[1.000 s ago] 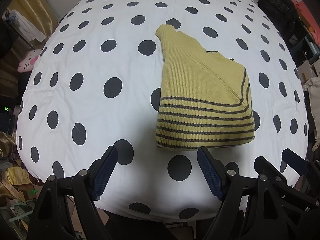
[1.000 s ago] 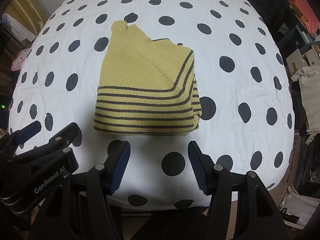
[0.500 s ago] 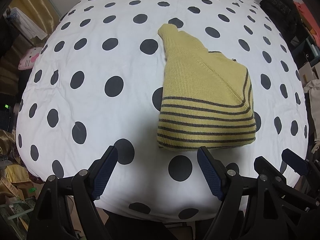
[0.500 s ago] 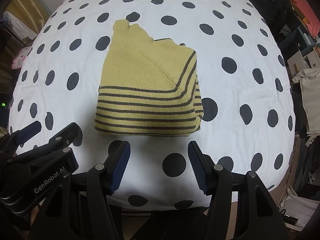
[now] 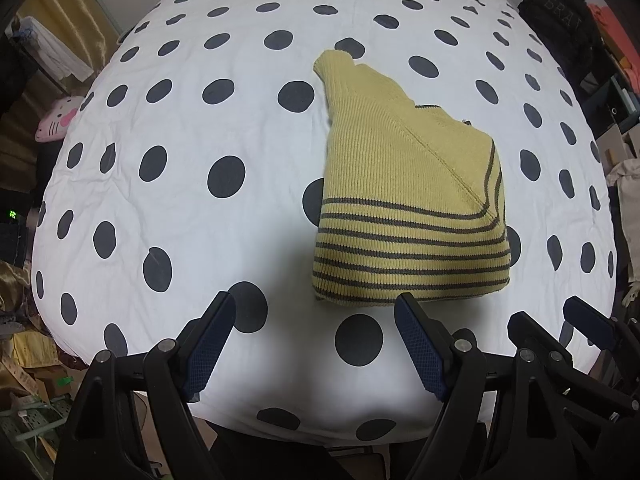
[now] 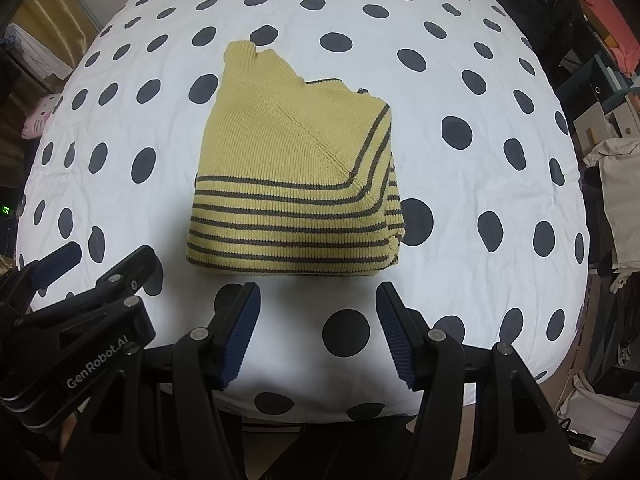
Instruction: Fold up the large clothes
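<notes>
Yellow ribbed sweater [image 6: 294,184], dark-striped, folded square on dotted sheet [image 6: 460,80]; both jaws wide apart, empty.

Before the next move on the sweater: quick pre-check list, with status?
1. Left gripper open and empty: ok.
2. Right gripper open and empty: ok.
3. Yellow striped sweater lies folded on the polka-dot bedsheet, untouched by either gripper: ok.
4. Fold tidy: not ok, a ribbed part sticks out at the far left corner.
5. Near edge within reach, just ahead of both grippers: ok.
6. Layers underneath aligned: cannot tell, hidden.
</notes>
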`<move>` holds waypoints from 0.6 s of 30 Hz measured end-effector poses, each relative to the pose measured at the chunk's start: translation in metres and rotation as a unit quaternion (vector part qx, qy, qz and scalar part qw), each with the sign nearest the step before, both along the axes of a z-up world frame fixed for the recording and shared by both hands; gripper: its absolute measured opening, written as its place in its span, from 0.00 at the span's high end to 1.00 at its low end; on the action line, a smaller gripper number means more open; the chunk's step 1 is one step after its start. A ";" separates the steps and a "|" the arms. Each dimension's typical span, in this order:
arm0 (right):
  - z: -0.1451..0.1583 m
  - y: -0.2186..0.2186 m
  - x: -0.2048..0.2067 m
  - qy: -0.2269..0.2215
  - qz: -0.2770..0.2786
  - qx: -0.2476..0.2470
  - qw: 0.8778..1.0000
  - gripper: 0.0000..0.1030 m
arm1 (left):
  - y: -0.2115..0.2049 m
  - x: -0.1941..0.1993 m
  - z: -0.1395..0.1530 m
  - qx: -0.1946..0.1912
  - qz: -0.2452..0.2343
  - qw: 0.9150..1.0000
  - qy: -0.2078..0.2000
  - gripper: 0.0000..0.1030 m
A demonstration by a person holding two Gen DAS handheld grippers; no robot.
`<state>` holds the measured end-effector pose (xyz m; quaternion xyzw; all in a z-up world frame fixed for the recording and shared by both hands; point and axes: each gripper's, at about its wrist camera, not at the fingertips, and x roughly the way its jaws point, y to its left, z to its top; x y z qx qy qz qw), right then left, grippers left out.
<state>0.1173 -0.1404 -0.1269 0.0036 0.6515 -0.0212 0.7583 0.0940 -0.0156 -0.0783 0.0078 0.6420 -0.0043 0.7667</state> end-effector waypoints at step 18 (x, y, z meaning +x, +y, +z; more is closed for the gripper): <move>-0.001 -0.001 0.001 0.002 0.002 -0.002 1.000 0.41 | 0.000 0.000 -0.003 -0.002 0.001 1.000 0.003 0.21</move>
